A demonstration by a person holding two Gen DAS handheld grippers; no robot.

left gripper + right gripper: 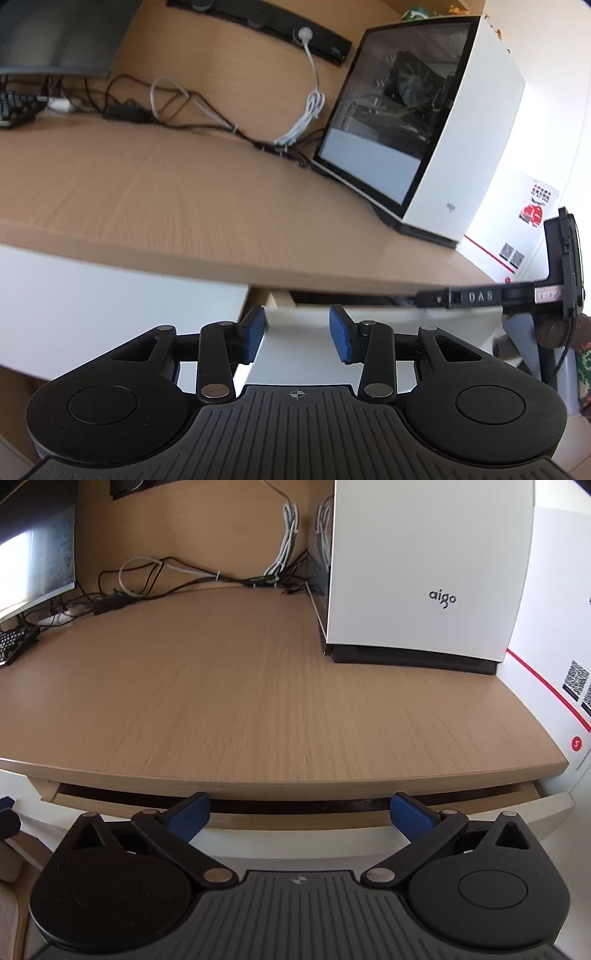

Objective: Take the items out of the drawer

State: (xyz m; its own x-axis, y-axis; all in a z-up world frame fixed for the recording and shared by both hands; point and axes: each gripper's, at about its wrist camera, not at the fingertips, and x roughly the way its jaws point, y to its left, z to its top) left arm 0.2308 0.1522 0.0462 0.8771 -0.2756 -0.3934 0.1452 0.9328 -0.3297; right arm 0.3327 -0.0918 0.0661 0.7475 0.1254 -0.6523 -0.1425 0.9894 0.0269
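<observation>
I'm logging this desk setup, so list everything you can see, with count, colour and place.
Desk: one, light wood, centre.
Drawer: one, white front, under desk edge, open a crack.
Computer case: one, white, desk's right rear.
Monitor: one, dark, left rear.
Keyboard: one, black, far left.
Cables: several, black and grey, along the back.
Left gripper: blue pads, open, empty.
Right gripper: blue pads, open wide, empty.

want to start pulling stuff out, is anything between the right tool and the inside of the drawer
Yes. The drawer is open only a narrow crack, and the desk top overhangs that gap, so its inside is dark and no items can be seen. The right tool hangs open just in front of the drawer's white front, holding nothing.
</observation>
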